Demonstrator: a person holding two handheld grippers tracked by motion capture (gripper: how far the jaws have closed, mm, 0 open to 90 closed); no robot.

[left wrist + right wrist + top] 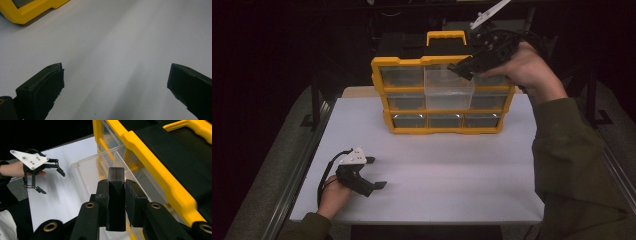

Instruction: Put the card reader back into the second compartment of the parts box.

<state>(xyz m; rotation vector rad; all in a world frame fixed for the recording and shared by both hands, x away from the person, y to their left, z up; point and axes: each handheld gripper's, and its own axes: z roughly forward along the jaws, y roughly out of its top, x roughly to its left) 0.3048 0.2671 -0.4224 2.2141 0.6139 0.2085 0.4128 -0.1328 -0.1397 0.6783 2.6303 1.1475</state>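
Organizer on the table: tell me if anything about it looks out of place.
One clear drawer in the top row's middle of the yellow organizer sticks out toward the person, while the other drawers sit flush. The right hand-held gripper hangs over it, shut on a small dark block. Nothing looks spilled or broken.

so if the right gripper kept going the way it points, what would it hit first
Probably the pulled-out clear plastic drawer of the yellow organiser: the right gripper, shut on a dark block, points down into it, though depth is unclear.
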